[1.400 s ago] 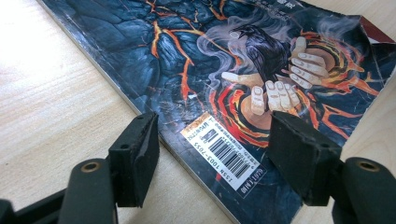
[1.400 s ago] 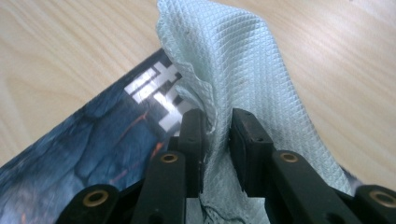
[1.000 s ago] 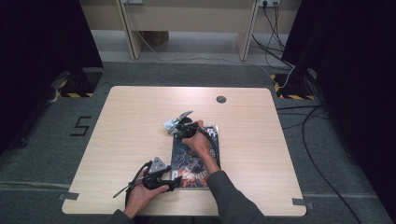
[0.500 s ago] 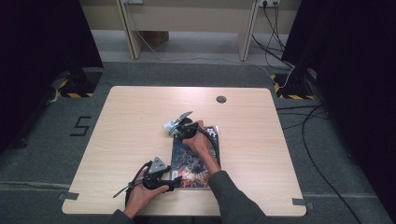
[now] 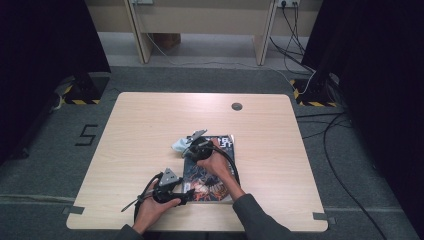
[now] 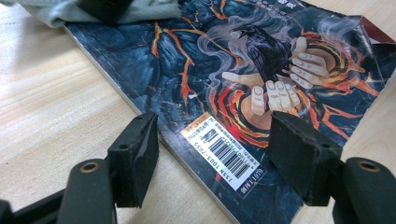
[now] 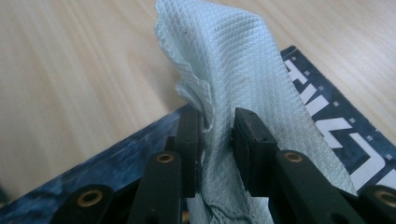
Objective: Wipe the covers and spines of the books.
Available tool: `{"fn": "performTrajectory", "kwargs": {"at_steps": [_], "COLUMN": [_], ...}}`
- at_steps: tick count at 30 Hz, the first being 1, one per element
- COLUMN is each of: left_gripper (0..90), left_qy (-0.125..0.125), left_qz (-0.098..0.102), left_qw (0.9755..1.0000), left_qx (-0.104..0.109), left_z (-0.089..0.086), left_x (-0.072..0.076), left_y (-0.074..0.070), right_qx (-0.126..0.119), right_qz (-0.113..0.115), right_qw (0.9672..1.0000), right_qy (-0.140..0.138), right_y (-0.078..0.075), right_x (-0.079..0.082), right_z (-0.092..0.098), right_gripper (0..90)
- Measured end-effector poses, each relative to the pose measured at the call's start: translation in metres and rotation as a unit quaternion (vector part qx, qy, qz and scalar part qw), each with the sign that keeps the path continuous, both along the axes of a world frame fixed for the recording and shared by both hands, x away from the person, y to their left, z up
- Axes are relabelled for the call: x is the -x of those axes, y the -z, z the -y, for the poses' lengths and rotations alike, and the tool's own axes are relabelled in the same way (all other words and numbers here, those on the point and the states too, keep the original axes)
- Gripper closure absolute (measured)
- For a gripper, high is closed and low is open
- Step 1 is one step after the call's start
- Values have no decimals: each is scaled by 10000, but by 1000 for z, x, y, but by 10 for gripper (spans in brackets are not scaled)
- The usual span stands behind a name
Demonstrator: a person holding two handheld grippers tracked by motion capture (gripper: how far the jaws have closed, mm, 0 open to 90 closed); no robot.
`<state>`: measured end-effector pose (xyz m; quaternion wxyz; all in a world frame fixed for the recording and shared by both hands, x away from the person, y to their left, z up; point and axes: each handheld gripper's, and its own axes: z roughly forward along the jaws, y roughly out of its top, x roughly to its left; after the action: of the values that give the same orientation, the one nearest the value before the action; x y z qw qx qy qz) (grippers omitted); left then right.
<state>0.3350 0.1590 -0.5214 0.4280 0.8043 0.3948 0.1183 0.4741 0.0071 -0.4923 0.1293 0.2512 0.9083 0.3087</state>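
A magazine (image 5: 206,181) with a dark blue and orange cover lies flat on the wooden table (image 5: 135,130). My right gripper (image 5: 190,148) is shut on a pale green cloth (image 5: 179,145) at the magazine's far left corner. In the right gripper view, the quilted cloth (image 7: 233,60) stands up between the jaws of the right gripper (image 7: 217,135), above the magazine (image 7: 327,112). My left gripper (image 5: 187,195) is at the magazine's near left corner. In the left gripper view, the left gripper (image 6: 210,154) is open, its jaws straddling the barcode corner of the magazine (image 6: 233,70). The cloth (image 6: 46,11) lies at the far end.
A small round grommet (image 5: 237,106) sits near the table's far edge. Cables (image 5: 320,125) run over the floor to the right. Bare tabletop spreads to the left and right of the magazine.
My right gripper has slid the cloth a little toward the person and to the left along the magazine's far corner. The left gripper has stayed put.
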Motion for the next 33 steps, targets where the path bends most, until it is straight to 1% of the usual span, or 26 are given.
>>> {"fn": "performTrajectory", "kwargs": {"at_steps": [2,3,4,5,6,8,10,11,12,13,14,15,16,17,19,21,23,25,26,27,28,29,30,31,32,33], "left_gripper": [326,321,312,312,307,294,269,244,243,241,237,233,233,219,216,214,205,201,198,193,188,188,188,188,187,187], "left_qy": [0,-14,-23,-33,-26,21,65,81,41,41,-22,-22,-58,-18,159,145,120,87,91,105,205,205,219,206,182,169], "left_qz": [-7,-3,1,-1,46,62,-169,-216,-153,-153,-79,-79,-77,-141,-273,-268,-281,-281,-263,-213,30,30,81,76,60,34], "left_qw": [10000,10000,10000,10000,10000,10000,9998,9997,9999,9999,9999,9999,9999,9999,9995,9995,9995,9995,9995,9994,9975,9975,9963,9963,9968,9973], "left_qx": [7,1,-4,-44,-56,-66,-40,-32,41,41,95,95,109,35,29,64,4,-133,-174,-267,-672,-672,-822,-832,-782,-708], "left_z": [0,0,0,0,0,0,-1,-2,-6,-6,-13,-13,-16,-19,-24,-29,-34,-36,-36,-36,-34,-34,-35,-35,-36,-36], "left_x": [0,0,0,0,0,1,2,3,5,5,7,7,7,8,10,13,14,15,14,14,13,13,13,13,12,12], "left_y": [0,0,0,-1,0,0,-3,-4,-8,-8,-13,-13,-14,-14,-14,-15,-14,-12,-12,-12,-12,-12,-12,-12,-11,-12], "right_qx": [-1,-55,-94,-94,-72,-81,-105,-151,-68,-68,-3,-3,-12,-11,-1,-22,-85,-179,-193,-198,-136,-136,-75,-49,-85,-85], "right_qz": [-19,-47,-78,-78,-61,-72,-72,-85,-30,-30,-60,-60,-92,-90,-113,-82,-20,-34,-51,-16,32,32,25,14,-20,-20], "right_qw": [10000,10000,9999,9999,9999,9997,9993,9993,9994,9994,9998,9998,9999,10000,9999,9998,9997,9996,9997,9996,9998,9998,9998,9998,9999,9999], "right_qy": [-37,-31,70,70,140,233,345,325,353,353,182,182,121,36,-121,-151,-219,-196,-164,-188,-172,-172,-189,-191,-124,-124], "right_y": [0,0,0,0,0,0,0,0,0,0,-1,-1,-1,-1,-1,0,1,2,2,3,2,2,2,1,1,1], "right_x": [2,1,-2,-2,-3,-7,-9,-9,-5,-5,2,2,6,11,19,27,31,33,34,34,37,37,38,40,41,41], "right_z": [3,5,9,9,11,14,16,17,14,14,11,11,10,8,7,8,11,15,17,18,18,18,19,20,24,24], "right_gripper": [733,737,738,738,738,738,732,726,709,709,708,708,706,705,705,706,707,712,712,712,712,712,712,712,718,718]}}
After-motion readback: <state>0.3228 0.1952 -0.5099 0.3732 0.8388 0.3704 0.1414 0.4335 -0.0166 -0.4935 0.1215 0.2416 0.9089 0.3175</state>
